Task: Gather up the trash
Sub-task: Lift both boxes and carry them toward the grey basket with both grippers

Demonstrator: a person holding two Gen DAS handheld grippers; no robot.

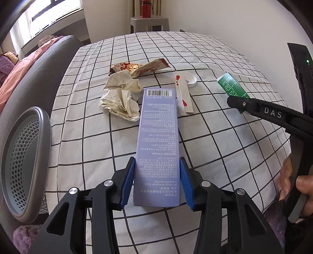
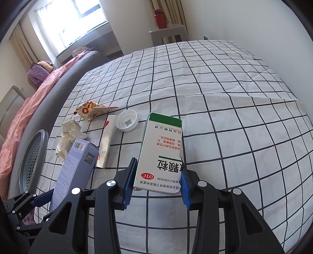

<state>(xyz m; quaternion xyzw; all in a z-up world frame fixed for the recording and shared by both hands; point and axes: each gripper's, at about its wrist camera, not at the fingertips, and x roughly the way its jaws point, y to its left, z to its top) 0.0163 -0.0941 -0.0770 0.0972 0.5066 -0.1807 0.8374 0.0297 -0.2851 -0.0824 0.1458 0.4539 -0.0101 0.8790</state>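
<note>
Bright daylight from the window [image 2: 86,17] at upper left; sharp frames, strong fisheye bending, dark corners.

The left claw [image 1: 157,181] grips a lavender toothpaste box [image 1: 158,134] above the checkered surface [image 1: 225,148], crumpled paper [image 1: 121,97] just left.

Red bottle [image 1: 146,8] on grey stool [image 1: 149,23]
</note>
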